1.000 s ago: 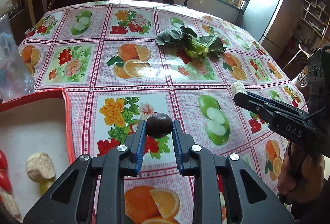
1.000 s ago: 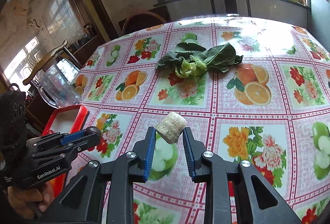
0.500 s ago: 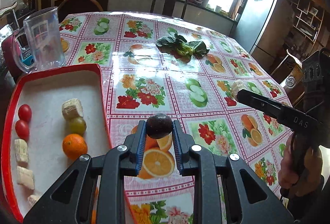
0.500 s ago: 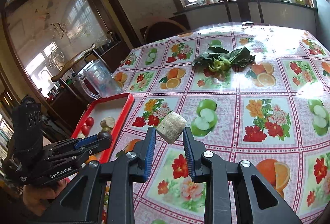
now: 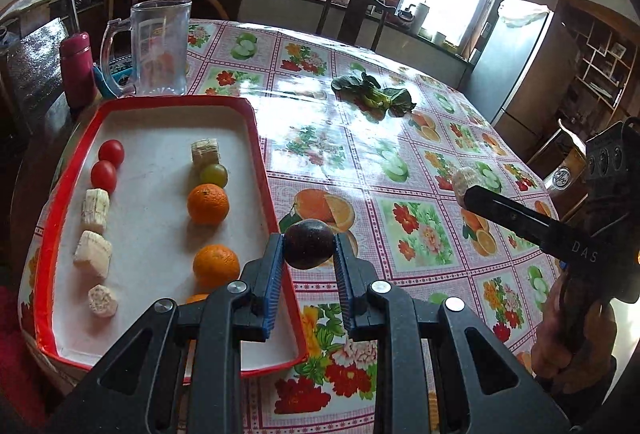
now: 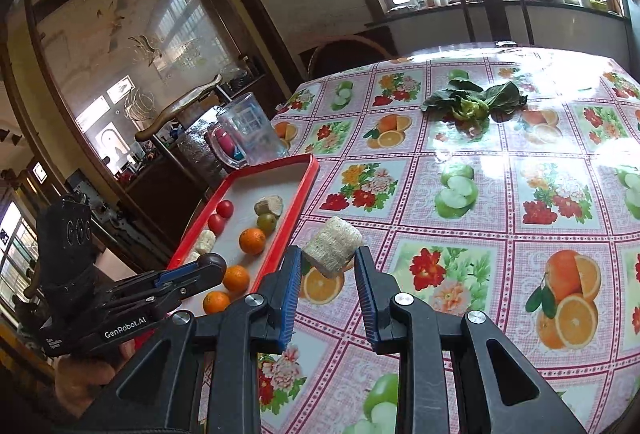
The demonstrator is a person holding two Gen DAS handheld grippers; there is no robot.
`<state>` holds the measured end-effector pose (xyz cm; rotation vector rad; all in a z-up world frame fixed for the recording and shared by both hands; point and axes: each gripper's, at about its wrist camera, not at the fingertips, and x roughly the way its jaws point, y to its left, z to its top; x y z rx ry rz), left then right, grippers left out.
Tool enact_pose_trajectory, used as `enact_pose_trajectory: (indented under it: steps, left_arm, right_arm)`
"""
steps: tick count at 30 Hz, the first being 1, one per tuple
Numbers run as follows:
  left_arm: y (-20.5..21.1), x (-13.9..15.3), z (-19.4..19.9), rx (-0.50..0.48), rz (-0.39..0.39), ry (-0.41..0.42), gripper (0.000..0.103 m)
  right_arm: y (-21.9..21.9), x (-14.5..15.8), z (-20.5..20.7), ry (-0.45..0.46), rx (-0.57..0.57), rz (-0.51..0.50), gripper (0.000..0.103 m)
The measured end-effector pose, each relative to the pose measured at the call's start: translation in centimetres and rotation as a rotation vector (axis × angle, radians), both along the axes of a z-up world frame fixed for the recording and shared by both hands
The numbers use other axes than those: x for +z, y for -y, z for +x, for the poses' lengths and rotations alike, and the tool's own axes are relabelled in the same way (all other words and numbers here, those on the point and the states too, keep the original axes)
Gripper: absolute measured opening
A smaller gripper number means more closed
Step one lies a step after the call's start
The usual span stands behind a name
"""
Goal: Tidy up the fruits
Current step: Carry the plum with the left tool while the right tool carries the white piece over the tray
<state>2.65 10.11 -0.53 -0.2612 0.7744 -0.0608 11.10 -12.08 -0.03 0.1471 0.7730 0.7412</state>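
My left gripper (image 5: 308, 260) is shut on a dark purple round fruit (image 5: 309, 243), held above the right rim of the red tray (image 5: 262, 154). My right gripper (image 6: 328, 266) is shut on a pale cut sugarcane chunk (image 6: 331, 248), held over the tablecloth just right of the tray (image 6: 308, 174). The tray holds two red tomatoes (image 5: 108, 162), several pale chunks (image 5: 94, 204), a green grape (image 5: 213, 174) and oranges (image 5: 208, 204). The right gripper also shows in the left wrist view (image 5: 464, 186), and the left gripper in the right wrist view (image 6: 212, 266).
A clear glass jug (image 5: 160, 46) and a red bottle (image 5: 76, 68) stand behind the tray. A leafy green vegetable (image 5: 374, 96) lies mid-table on the fruit-print tablecloth (image 5: 420, 234). A chair (image 5: 352, 14) stands at the far side.
Both grippers have pulled back and up from the table, still holding their items. The tray and its contents have come into fuller view at the left.
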Motion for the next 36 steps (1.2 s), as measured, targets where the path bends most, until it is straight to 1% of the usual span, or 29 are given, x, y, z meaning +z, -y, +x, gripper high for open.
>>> enact_pose_trajectory:
  steps: [9,12,17,22,28,36]
  left_arm:
    - [-2.3,0.1,-2.9,0.059,-0.007,0.018,0.022]
    - [-3.2,0.1,-4.1,0.08,-0.002,0.026,0.022]
    - [-4.8,-0.1,-6.1,0.119,-0.003,0.029,0.022]
    - [-6.7,-0.9,-7.6,0.166,-0.007,0.016,0.022]
    - [-8.8,-1.8,-8.8,0.22,-0.009,0.002,0.022]
    - [-10.8,-2.6,-9.2,0.257,-0.021,-0.01,0.022]
  right_arm:
    - [-2.2,-0.2,-2.5,0.002,0.054,-0.009,0.027]
    - [-2.9,-0.3,-3.0,-0.013,0.073,0.005,0.027]
    - [-5.0,-0.8,-4.1,-0.023,0.12,-0.003,0.027]
    - [-7.5,-1.7,-5.2,-0.032,0.172,-0.028,0.027]
    - [-9.9,-2.6,-6.1,-0.033,0.207,-0.064,0.027]
    - [-12.4,-3.5,-6.7,-0.016,0.23,-0.127,0.027]
